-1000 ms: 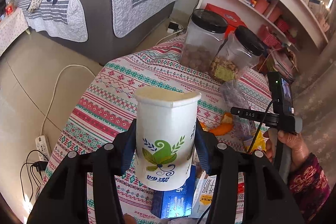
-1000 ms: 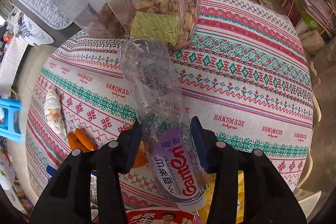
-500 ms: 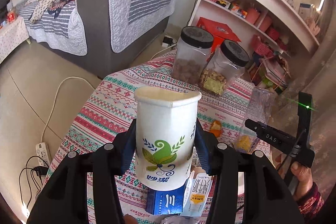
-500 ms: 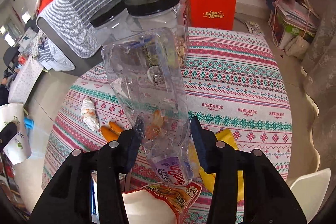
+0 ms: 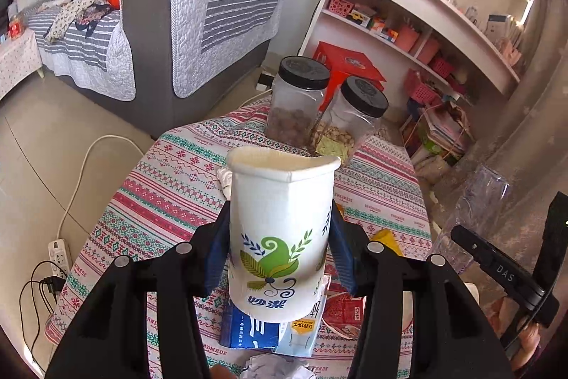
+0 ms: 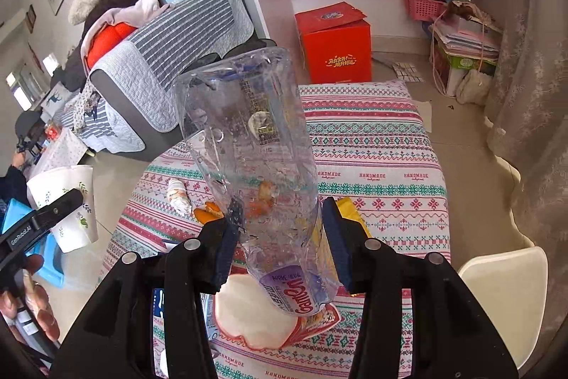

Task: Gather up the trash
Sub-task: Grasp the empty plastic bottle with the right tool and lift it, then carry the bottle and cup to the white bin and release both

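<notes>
My left gripper (image 5: 278, 247) is shut on a white paper cup (image 5: 280, 229) with a green leaf print, held upright above the table. The cup also shows in the right wrist view (image 6: 64, 201) at the left. My right gripper (image 6: 278, 247) is shut on a clear crushed plastic bottle (image 6: 248, 148) with a purple label, held up above the table; the bottle shows in the left wrist view (image 5: 475, 212) at the right. More trash lies on the patterned tablecloth (image 6: 372, 144): orange peel (image 6: 209, 214), a crumpled tissue (image 6: 177, 199), a yellow wrapper (image 6: 351, 214), a red snack bag (image 6: 319, 320).
Two black-lidded jars (image 5: 298, 102) of nuts stand at the table's far edge. A blue carton (image 5: 248, 329) and crumpled paper (image 5: 273, 366) lie near the front. A grey sofa (image 5: 170, 34), white shelves (image 5: 408, 23), a red box (image 6: 333, 41) and a white chair (image 6: 504, 286) surround the table.
Both grippers have risen and pulled back from the table, each keeping its hold. The bottle has tilted upright and now sits high over the tablecloth.
</notes>
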